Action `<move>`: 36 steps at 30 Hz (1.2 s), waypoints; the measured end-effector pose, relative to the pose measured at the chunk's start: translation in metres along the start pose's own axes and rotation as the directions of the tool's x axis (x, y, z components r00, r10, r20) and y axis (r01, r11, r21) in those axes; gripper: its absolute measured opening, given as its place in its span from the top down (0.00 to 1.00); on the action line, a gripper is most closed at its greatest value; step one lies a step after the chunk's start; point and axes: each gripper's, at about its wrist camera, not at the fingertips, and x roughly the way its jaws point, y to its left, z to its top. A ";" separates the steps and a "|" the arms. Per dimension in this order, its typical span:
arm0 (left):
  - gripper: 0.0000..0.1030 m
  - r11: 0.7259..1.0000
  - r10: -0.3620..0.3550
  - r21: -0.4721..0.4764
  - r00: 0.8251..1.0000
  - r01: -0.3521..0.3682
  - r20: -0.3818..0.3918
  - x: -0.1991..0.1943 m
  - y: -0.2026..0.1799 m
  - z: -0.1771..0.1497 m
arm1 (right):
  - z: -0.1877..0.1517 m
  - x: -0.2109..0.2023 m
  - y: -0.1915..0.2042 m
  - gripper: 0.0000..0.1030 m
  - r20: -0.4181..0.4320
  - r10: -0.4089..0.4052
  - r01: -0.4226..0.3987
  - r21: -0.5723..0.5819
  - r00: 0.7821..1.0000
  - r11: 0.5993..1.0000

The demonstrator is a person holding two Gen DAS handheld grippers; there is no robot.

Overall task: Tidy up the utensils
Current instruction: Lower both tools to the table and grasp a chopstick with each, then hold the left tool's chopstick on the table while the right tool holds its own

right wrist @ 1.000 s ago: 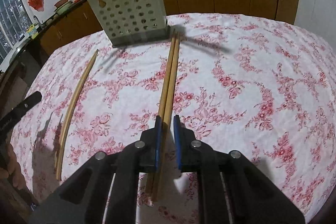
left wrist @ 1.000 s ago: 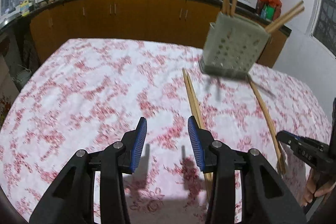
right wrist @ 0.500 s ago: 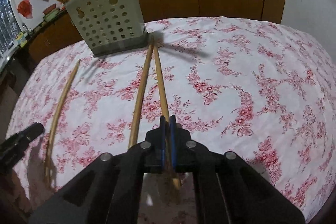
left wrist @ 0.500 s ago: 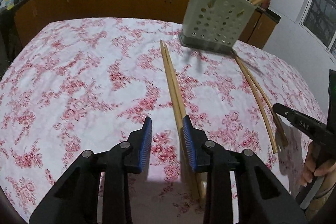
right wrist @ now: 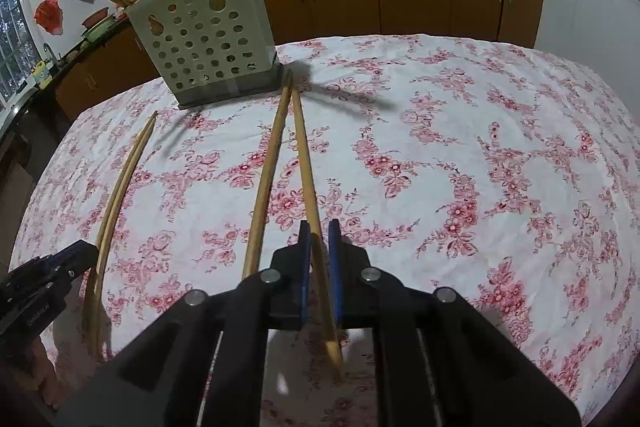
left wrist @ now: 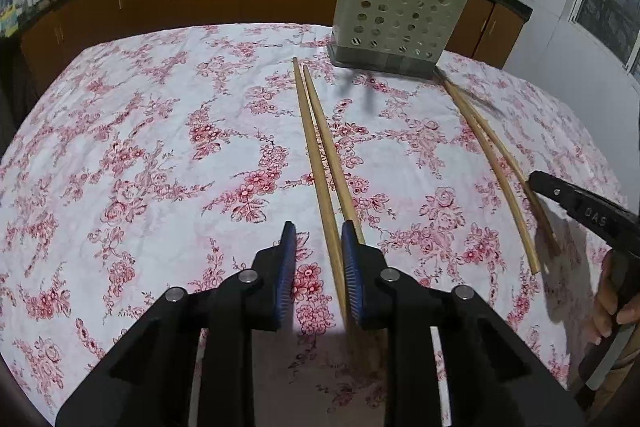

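The left gripper (left wrist: 316, 267) has moved over since a second ago. Back then its jaws were wide apart and the left pair (left wrist: 320, 155) of sticks lay off to one side. Now the jaws are closer together but not shut, and they sit around the near end of that pair. One stick is in the gap, and the other is right at the blue pad on the right, maybe under it. The right gripper (right wrist: 319, 259) has changed too. A second ago it had two sticks side by side in its gap. Now its jaws are pressed in on just one, the held stick (right wrist: 306, 163). The loose stick (right wrist: 266, 179) has slid out to the left, so the two make a thin V, with their far tips meeting close to the holder (right wrist: 208, 43). All these sticks lie flat on the table (left wrist: 120, 147). The holder stands at the far side with other sticks poking out of its top. I think this means the right side can only lift one stick now and must come back for the loose one. The left side looks nearly ready to squeeze, but it may catch only one stick as well.
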 end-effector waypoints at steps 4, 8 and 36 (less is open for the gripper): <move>0.91 1.000 0.026 0.000 1.000 -0.026 -0.001 0.006 0.002 0.006 | -0.001 0.001 -0.001 0.89 -0.006 0.000 0.000 -0.003 1.000 1.000; 0.93 0.998 0.055 -0.027 0.998 -0.055 0.001 0.008 0.017 0.012 | -0.002 0.001 0.000 0.89 -0.012 0.003 -0.004 -0.012 1.000 1.000; 0.92 0.995 0.073 -0.063 0.997 -0.072 0.025 0.009 0.048 0.017 | -0.002 0.009 -0.011 0.91 0.027 -0.072 0.072 0.011 0.997 0.997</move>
